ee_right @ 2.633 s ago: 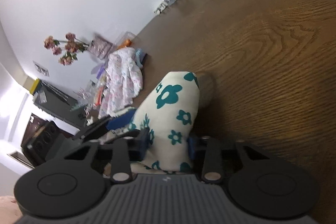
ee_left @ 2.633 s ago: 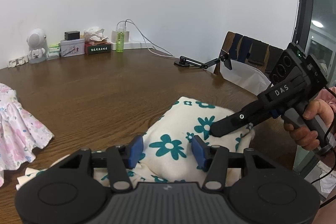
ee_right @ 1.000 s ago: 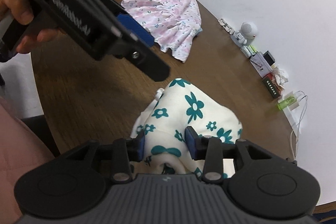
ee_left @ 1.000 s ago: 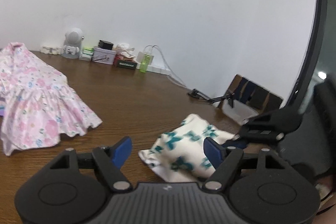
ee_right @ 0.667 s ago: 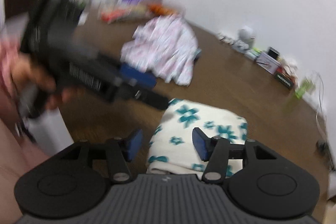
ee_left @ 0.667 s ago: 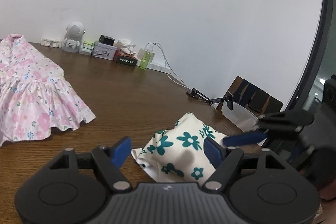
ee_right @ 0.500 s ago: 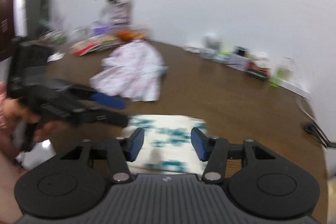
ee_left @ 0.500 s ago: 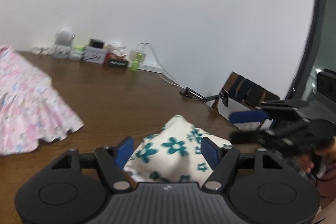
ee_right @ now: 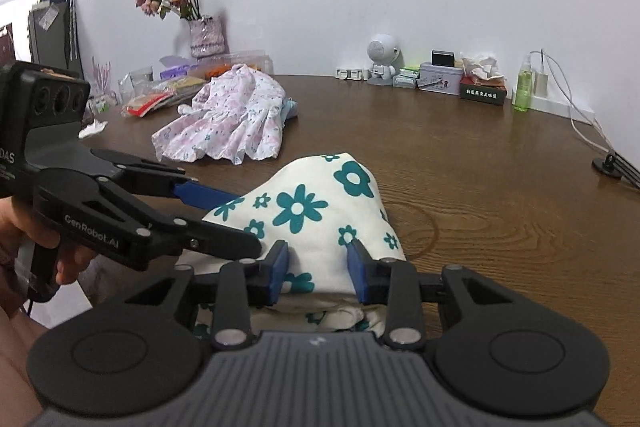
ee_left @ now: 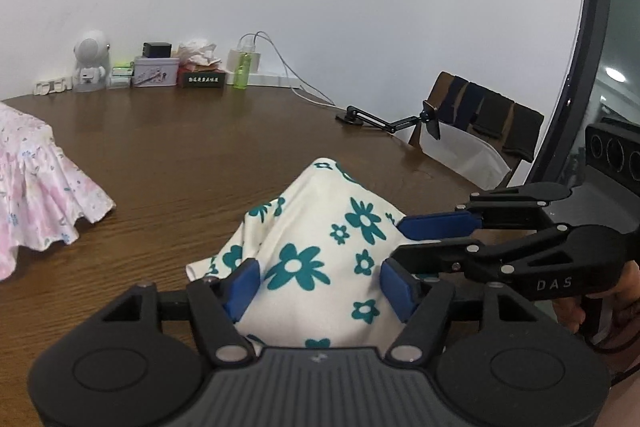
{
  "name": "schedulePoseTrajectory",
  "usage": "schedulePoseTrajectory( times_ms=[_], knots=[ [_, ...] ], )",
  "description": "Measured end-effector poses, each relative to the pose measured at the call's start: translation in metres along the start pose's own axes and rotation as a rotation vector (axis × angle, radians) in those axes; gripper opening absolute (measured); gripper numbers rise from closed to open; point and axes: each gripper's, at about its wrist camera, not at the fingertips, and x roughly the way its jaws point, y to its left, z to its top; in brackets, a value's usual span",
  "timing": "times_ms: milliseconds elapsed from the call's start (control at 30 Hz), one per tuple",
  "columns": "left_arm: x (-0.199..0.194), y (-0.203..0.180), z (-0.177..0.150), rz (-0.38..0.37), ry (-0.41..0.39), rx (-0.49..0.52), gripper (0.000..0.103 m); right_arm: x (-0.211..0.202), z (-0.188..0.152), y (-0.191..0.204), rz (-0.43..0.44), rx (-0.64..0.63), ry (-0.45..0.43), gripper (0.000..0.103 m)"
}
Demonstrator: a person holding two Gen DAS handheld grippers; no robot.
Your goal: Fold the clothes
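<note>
Left gripper (ee_left: 320,285): blue pads spread wide, the cream cotton garment with teal flower print (ee_left: 320,247) bulging between them, no pinch visible. Right gripper (ee_right: 318,269): pads parted either side of the same cloth; contact looks close, but I cannot tell if they bite. The garment sits humped at the near edge of the dark brown wooden table (ee_right: 500,187), layers showing beneath. I judge a fold in progress or just laid; either fits. Any next grip needs both pads on one hem, through all layers. A pink floral frilled dress (ee_right: 224,123) lies crumpled well apart.
</note>
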Motion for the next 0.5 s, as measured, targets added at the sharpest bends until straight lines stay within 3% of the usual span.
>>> schedulePoseTrajectory(
  times_ms=[300, 400, 500],
  knots=[
    [-0.038, -0.032, 0.015, 0.021, -0.108, 0.142, 0.066, -0.011, 0.036, -0.021, 0.087, 0.084, -0.099, 0.033],
    [-0.034, -0.055, 0.012, 0.013, -0.077, 0.249, 0.063, 0.017, 0.048, -0.015, 0.081, 0.041, -0.046, 0.03],
    [-0.016, -0.061, 0.005, 0.031, -0.013, 0.282, 0.061, 0.049, 0.048, -0.011, 0.071, 0.025, 0.034, 0.022]
  ],
)
